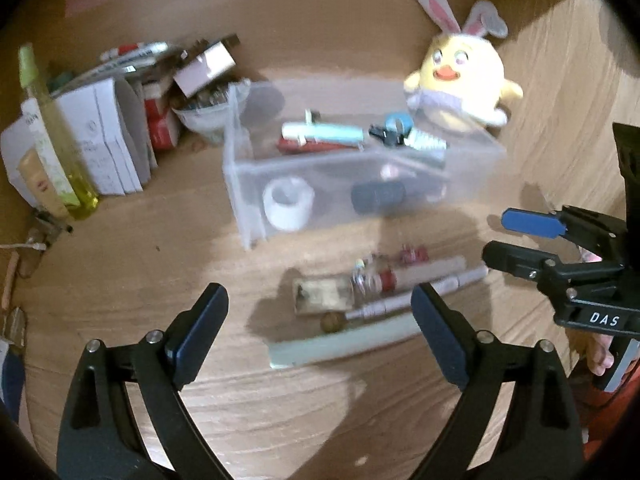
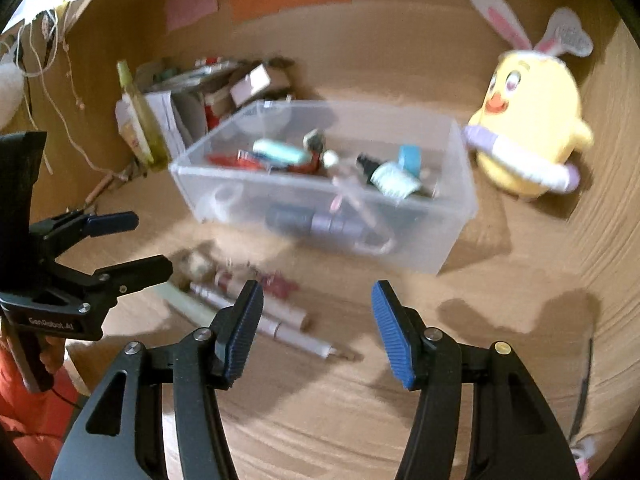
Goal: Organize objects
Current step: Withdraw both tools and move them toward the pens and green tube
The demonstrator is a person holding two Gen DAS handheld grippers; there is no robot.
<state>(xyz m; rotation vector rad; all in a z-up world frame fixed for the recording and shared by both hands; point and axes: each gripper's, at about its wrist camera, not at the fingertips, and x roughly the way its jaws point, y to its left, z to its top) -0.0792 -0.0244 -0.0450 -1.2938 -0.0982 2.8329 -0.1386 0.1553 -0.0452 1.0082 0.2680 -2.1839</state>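
Left wrist view, worktop: wooden, walled in brown board at the back and right side.
Clear bin: stands mid-worktop, holding a white tape roll, a dark cylinder, a pale blue tube and other small items too blurred to name.
Plush chick: yellow, with rabbit ears, upright just behind the bin's right corner.
Boxes and bottle: crowded at the back left.
Loose items: pens, a pale green strip and a small card lie on the worktop in front of the bin.
Left gripper: jaws wide apart, nothing between them, above the loose items.
Right gripper: jaws partly apart, empty, over the pen tips.
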